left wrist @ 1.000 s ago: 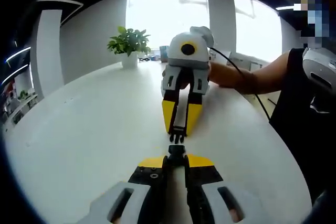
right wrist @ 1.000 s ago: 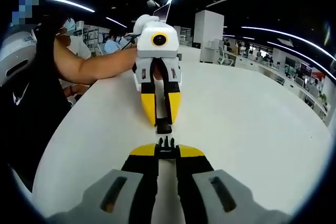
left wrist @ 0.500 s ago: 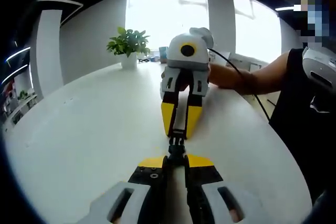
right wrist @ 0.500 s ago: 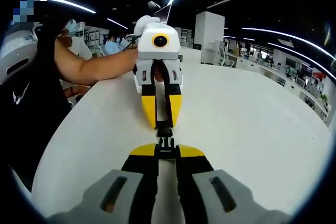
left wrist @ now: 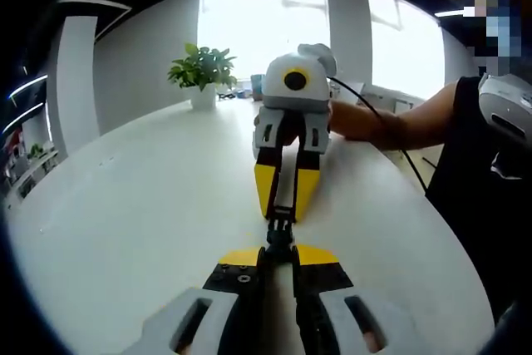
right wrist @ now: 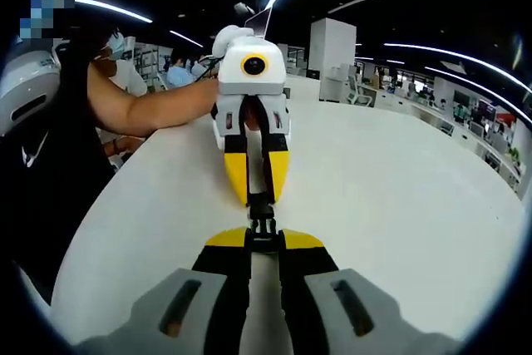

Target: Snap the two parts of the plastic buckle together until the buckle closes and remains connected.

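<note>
In the left gripper view, we see a potted plant (left wrist: pixel 203 75) far back on the left of the white counter (left wrist: pixel 133 205). In the middle, our left hand-held gripper (left wrist: pixel 279 248) is closed on the socket part of the black plastic buckle (left wrist: pixel 279 239). Facing it, the right hand-held gripper (left wrist: pixel 282 205) grips the pronged part (left wrist: pixel 281 220); the two parts touch, tip to tip, above the counter. We cannot tell if they are fully locked. On the right, a person's forearm (left wrist: pixel 391 122) reaches to the right hand-held gripper.
</note>
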Motion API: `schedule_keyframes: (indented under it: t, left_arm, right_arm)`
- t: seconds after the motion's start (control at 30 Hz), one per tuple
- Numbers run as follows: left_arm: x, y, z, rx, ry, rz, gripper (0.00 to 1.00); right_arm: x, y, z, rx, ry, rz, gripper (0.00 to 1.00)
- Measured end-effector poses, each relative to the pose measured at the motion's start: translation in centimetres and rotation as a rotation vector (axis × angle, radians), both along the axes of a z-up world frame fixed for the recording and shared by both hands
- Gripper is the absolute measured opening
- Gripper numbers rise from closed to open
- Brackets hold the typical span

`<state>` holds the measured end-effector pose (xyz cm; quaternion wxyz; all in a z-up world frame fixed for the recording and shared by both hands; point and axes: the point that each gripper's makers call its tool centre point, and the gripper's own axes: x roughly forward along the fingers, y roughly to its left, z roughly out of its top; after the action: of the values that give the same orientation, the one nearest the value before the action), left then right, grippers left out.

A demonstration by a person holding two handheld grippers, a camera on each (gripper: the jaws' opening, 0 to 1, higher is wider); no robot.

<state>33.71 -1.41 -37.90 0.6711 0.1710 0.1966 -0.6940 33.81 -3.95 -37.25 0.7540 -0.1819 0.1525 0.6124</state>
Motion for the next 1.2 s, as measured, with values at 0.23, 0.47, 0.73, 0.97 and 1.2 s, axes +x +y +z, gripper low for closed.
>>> schedule_keyframes:
  t: [0.23,0.47,0.73,0.97,1.2]
  left_arm:
    - [0.02,-0.03,0.02,0.0,-0.001,-0.001,0.12]
    - [0.02,-0.14,0.06,0.001,-0.009,-0.001,0.11]
    - [0.08,-0.23,0.1,-0.013,-0.001,-0.005,0.11]
    - [-0.29,-0.3,0.12,-0.016,-0.001,-0.018,0.11]
    - [-0.37,-0.27,0.12,-0.014,-0.005,-0.018,0.11]
  right_arm:
    - [0.02,-0.01,0.01,0.003,0.004,0.0,0.12]
    - [0.06,0.0,0.05,0.005,0.004,0.0,0.12]
    - [-0.14,0.09,0.05,0.008,0.009,0.009,0.12]
    - [-0.17,0.24,0.04,0.01,0.009,0.016,0.12]
    - [-0.12,0.26,0.03,0.011,0.01,0.016,0.12]
